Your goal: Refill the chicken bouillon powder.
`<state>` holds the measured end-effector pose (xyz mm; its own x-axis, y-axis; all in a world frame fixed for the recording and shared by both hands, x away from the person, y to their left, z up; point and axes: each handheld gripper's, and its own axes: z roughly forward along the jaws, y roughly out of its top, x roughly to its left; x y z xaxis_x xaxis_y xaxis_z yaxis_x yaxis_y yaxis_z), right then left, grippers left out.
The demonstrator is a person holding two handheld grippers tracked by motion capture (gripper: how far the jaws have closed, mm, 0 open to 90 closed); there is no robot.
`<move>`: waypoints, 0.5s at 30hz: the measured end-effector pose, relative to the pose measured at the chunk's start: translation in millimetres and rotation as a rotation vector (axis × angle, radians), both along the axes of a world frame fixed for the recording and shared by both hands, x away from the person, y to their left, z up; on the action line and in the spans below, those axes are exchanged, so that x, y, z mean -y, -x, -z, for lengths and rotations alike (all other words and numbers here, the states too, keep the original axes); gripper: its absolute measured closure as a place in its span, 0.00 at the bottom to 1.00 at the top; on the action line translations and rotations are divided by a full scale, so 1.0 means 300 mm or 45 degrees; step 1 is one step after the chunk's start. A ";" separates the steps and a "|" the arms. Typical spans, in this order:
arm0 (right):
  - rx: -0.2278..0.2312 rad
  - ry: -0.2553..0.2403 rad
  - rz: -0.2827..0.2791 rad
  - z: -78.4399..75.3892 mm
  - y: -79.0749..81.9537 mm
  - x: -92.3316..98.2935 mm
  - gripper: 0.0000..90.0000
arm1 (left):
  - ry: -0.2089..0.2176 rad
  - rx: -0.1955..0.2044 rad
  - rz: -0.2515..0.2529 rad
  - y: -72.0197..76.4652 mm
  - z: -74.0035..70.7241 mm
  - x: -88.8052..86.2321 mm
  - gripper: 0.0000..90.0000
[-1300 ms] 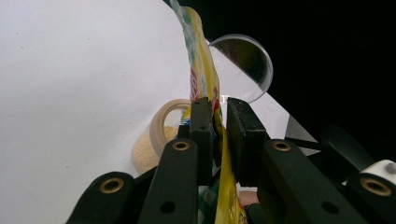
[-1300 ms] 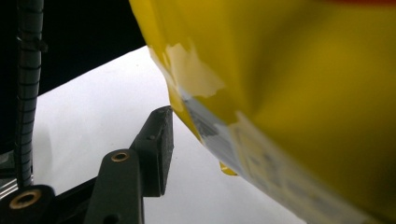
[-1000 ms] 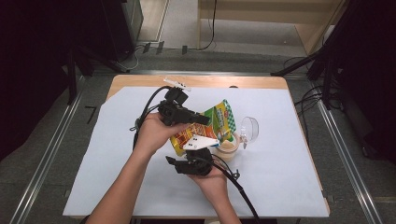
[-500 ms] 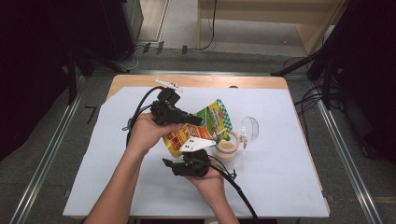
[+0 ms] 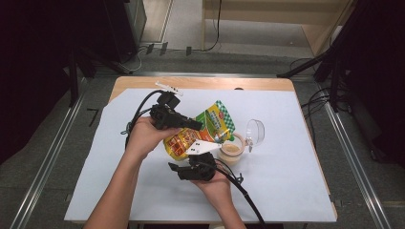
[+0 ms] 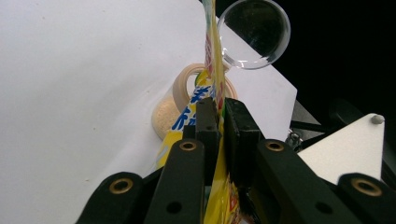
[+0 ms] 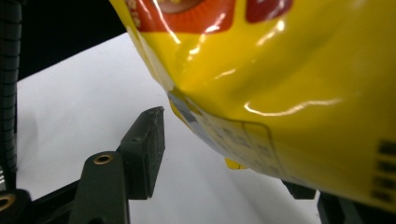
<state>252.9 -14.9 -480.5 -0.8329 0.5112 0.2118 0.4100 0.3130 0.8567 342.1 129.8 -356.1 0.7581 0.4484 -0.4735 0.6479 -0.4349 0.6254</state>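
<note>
One pouch (image 5: pixel 203 131), one jar (image 5: pixel 231 151), one clear lid (image 5: pixel 256 131) — that's your count on the white surface (image 5: pixel 286 191), and you've got two grippers on the job. Your left gripper (image 5: pixel 191 125) has its jaws pinched narrow on the pouch's flat edge, holding it up in the air, tilted over the jar; in the left gripper view the film runs straight up between the pads. The pouch is glossy yellow with red panels, a green checkered top and blue lettering, creased and bulging low down. Your right gripper (image 5: pixel 188 168) sits just under its bottom end, jaws apart and just been opening, the yellow belly between them, one pad (image 7: pixel 144 144) clear of it. The jar holds pale beige powder; the lid lies just beside it.
</note>
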 end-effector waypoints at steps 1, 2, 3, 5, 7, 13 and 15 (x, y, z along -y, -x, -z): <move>0.003 0.005 0.001 0.002 -0.001 0.000 0.46 | -0.003 -0.001 0.002 0.000 0.001 0.000 0.94; -0.002 0.008 -0.001 0.004 -0.001 0.000 0.47 | -0.007 0.000 0.004 -0.001 0.001 0.000 0.93; -0.003 0.010 0.000 0.005 -0.001 -0.001 0.47 | -0.006 -0.001 0.004 -0.001 0.003 0.001 0.93; -0.001 0.014 -0.003 0.008 -0.002 -0.001 0.47 | -0.002 -0.001 -0.003 -0.002 0.005 0.004 0.91; 0.002 0.017 -0.003 0.010 -0.003 -0.001 0.47 | 0.002 0.002 -0.003 -0.004 0.008 0.006 0.91; 0.006 0.038 -0.003 0.022 -0.006 0.000 0.48 | -0.010 0.006 -0.005 -0.011 0.017 0.020 0.90; 0.008 0.054 0.001 0.029 -0.008 0.001 0.48 | -0.025 0.010 -0.005 -0.009 0.018 0.022 0.92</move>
<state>255.2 -15.2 -489.3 -0.8337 0.5204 0.1846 0.4049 0.3490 0.8451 344.9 123.1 -361.7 0.7598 0.4605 -0.4590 0.6449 -0.4443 0.6218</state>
